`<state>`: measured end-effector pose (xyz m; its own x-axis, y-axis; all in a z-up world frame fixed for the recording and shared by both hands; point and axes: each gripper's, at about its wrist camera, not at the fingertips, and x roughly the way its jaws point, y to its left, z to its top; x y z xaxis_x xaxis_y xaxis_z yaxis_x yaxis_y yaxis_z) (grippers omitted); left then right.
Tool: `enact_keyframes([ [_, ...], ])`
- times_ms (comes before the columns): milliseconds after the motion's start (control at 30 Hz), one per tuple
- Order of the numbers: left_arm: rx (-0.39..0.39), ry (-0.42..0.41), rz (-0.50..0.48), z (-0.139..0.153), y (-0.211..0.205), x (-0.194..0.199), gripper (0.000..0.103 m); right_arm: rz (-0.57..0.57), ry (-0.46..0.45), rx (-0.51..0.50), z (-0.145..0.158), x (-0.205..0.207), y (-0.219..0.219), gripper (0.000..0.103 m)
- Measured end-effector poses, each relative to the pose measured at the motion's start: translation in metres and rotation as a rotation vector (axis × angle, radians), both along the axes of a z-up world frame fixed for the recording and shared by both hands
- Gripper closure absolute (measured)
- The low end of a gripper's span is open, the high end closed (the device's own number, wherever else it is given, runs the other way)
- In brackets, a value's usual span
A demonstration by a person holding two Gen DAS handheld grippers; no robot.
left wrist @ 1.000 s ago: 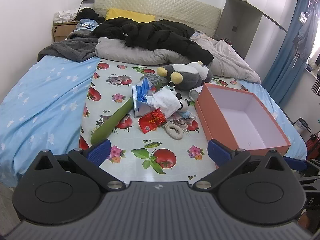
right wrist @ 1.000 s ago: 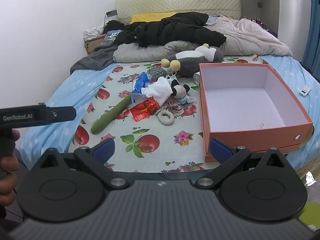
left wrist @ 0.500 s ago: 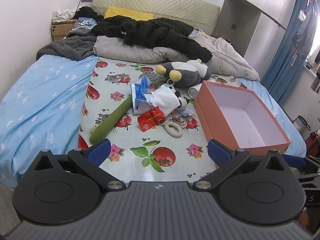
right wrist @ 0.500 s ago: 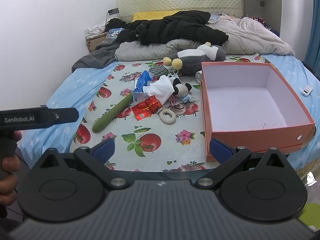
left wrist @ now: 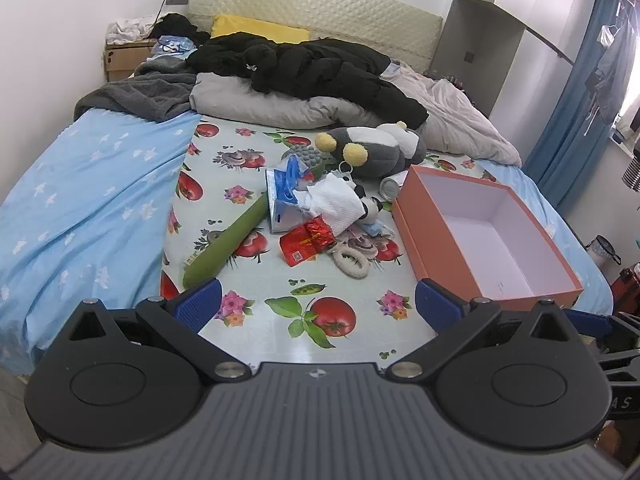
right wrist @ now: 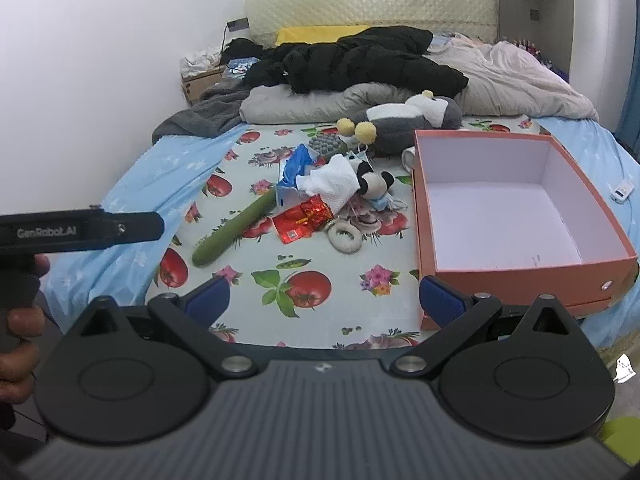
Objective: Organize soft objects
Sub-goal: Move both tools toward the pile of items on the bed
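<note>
On the fruit-print sheet lies a pile: a long green plush cucumber (left wrist: pixel 228 238) (right wrist: pixel 236 228), a blue tissue pack (left wrist: pixel 282 196), white tissue (left wrist: pixel 336 202) (right wrist: pixel 334 184), a red foil packet (left wrist: pixel 306 240) (right wrist: pixel 300 222), a white fuzzy ring (left wrist: pixel 352 260) (right wrist: pixel 344 236), a small panda plush (right wrist: pixel 372 182) and a big grey plush (left wrist: pixel 374 152) (right wrist: pixel 404 122). An empty orange box (left wrist: pixel 436 240) (right wrist: pixel 424 216) stands to the right. My left gripper (left wrist: pixel 316 306) and right gripper (right wrist: pixel 324 294) hover open near the bed's foot, both empty.
Black jacket (left wrist: pixel 304 68), grey pillow (left wrist: pixel 260 108) and beige blanket (left wrist: pixel 452 120) fill the head of the bed. A blue star sheet (left wrist: pixel 80 200) covers the left side. A hand (right wrist: pixel 20 320) holds the left gripper's body (right wrist: pixel 80 230). A white remote (right wrist: pixel 620 191) lies right of the box.
Both grippers have edged slightly forward and to the left; the pile and box shifted a little right in the views. Nothing on the bed has moved.
</note>
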<state>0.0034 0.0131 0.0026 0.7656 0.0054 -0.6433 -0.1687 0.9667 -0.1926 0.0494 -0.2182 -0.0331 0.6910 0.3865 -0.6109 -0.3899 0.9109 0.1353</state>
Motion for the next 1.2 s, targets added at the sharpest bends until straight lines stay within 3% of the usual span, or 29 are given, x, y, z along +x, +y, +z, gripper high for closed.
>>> enact_keyframes([
  [367, 0.022, -0.002, -0.012, -0.008, -0.002, 0.005, 0.0, -0.072, 0.006, 0.01, -0.009, 0.003, -0.014, 0.0],
  [1200, -0.009, 0.031, -0.062, -0.03, -0.007, 0.015, 0.0, -0.096, 0.046, 0.007, -0.028, 0.003, -0.012, 0.0],
])
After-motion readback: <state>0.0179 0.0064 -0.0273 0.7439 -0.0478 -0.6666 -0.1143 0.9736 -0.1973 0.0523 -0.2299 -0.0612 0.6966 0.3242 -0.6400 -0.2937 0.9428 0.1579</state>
